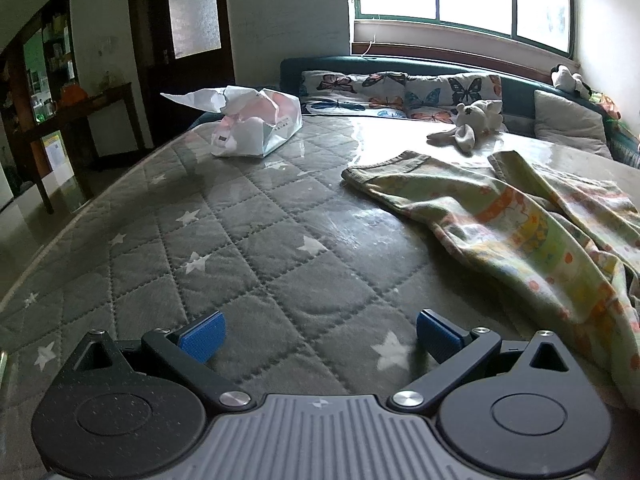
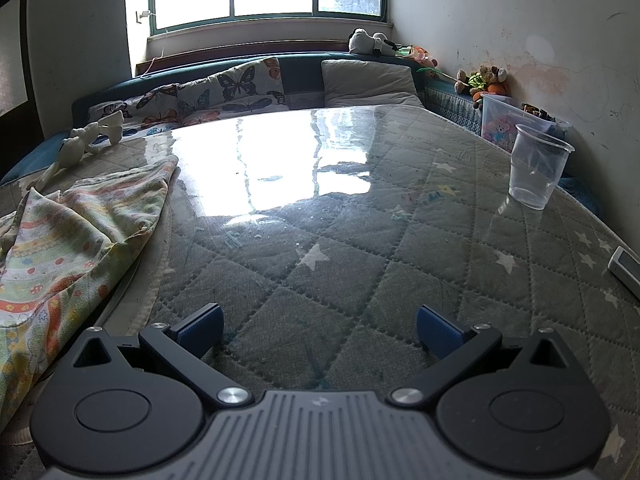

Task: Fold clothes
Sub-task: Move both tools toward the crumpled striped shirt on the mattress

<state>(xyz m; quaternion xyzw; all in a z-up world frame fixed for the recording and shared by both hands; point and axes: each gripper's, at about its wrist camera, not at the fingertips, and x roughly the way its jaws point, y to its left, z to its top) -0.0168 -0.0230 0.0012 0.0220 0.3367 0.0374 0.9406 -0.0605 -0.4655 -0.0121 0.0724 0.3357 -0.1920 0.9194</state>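
With both the left tongs (image 1: 320, 338) and right tongs (image 2: 320, 330) spread wide and empty above the quilted bed (image 1: 248, 240), we should reach for the rumpled patterned garment (image 1: 520, 228) lying between them, pinching two outer edges to spread it flat first.

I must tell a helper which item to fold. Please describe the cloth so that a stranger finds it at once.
Start from the grey quilted surface with white stars. The cloth lies crumpled on it, nearer than the butterfly cushions. Only it is pale yellow-green with orange, dotted stripes; the white paper bag and soft toy are plain.
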